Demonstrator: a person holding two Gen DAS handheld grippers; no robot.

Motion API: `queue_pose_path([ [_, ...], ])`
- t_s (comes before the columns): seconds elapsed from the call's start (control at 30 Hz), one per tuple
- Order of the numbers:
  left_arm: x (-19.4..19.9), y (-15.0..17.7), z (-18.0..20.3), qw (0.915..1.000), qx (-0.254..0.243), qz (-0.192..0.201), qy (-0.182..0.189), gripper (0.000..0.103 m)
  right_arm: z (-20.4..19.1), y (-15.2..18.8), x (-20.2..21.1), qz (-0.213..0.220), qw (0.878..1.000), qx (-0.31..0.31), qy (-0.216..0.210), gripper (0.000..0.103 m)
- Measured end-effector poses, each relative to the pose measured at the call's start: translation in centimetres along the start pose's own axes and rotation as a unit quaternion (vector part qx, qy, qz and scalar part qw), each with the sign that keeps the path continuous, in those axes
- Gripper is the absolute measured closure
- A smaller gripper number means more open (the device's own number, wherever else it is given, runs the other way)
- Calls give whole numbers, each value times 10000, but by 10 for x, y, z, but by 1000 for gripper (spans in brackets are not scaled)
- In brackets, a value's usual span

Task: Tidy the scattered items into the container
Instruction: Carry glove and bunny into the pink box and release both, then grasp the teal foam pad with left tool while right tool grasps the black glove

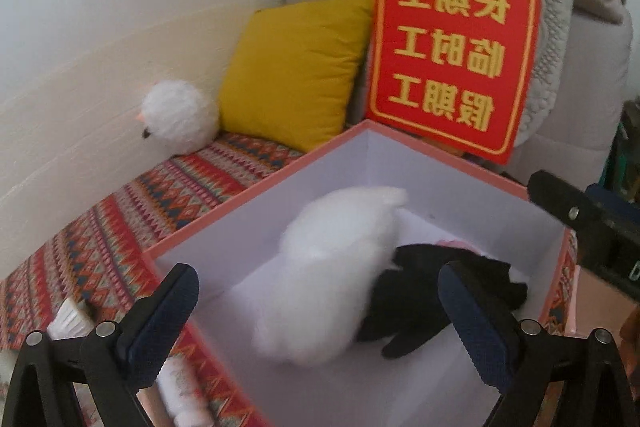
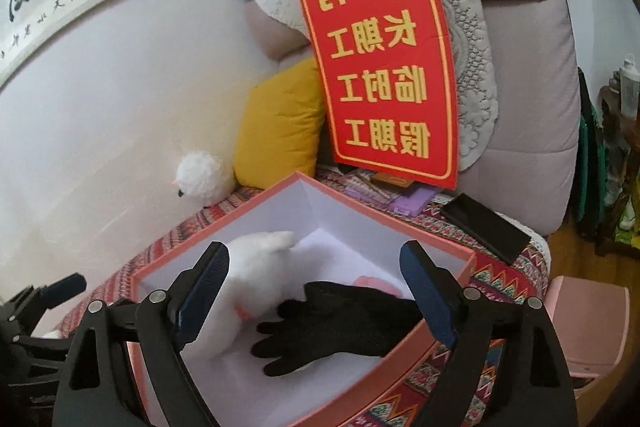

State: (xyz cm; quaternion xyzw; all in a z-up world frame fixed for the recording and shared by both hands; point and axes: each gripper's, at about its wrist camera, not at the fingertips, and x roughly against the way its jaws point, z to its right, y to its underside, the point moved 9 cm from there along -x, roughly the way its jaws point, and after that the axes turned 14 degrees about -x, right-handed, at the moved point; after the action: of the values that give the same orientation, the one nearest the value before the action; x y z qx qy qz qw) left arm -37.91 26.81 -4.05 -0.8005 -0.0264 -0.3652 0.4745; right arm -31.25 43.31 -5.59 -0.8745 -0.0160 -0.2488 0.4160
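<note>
- the left gripper point(image 1: 320, 311) was held over the pink box point(image 1: 224, 211), its jaws spread wide with nothing clamped between them.
- the right gripper point(image 2: 316, 291) was likewise held above the same box point(image 2: 436, 239), its jaws parted and empty.
- a white plush toy point(image 1: 324, 275) was seen inside the box, blurred in the left wrist view, lying against the left inner wall; in the right wrist view the toy point(image 2: 252, 283) was partly hidden behind the left finger.
- a black glove point(image 2: 340, 323) was laid on the box floor just beside the plush, touching it, fingers pointed toward the camera.
- something pink point(image 2: 376, 283) was glimpsed under the glove; what it was could not be told.
- a white tube-like item point(image 1: 180, 387), possibly a bottle, was left outside the box on the patterned cloth point(image 1: 120, 219).
- a round white plush point(image 1: 180, 123) was set against the wall, next to a yellow cushion point(image 1: 296, 75).
- a red sign with gold characters point(image 1: 452, 23) was propped behind the box.
- a flat black object point(image 2: 484, 227) was lying on the cloth to the right of the box.
</note>
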Motion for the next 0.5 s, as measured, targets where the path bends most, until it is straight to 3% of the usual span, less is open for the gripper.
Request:
queue_pose_path([
  [0.17, 23, 42, -34, 9988, 407, -217, -191, 4, -40, 14, 17, 26, 9990, 245, -366, 12],
  [0.27, 46, 88, -57, 9960, 718, -403, -356, 4, -74, 31, 31, 6, 9963, 552, -665, 11],
  [0.5, 104, 203, -109, 9856, 1169, -788, -929, 4, -174, 112, 65, -348, 9737, 1664, -1518, 7],
])
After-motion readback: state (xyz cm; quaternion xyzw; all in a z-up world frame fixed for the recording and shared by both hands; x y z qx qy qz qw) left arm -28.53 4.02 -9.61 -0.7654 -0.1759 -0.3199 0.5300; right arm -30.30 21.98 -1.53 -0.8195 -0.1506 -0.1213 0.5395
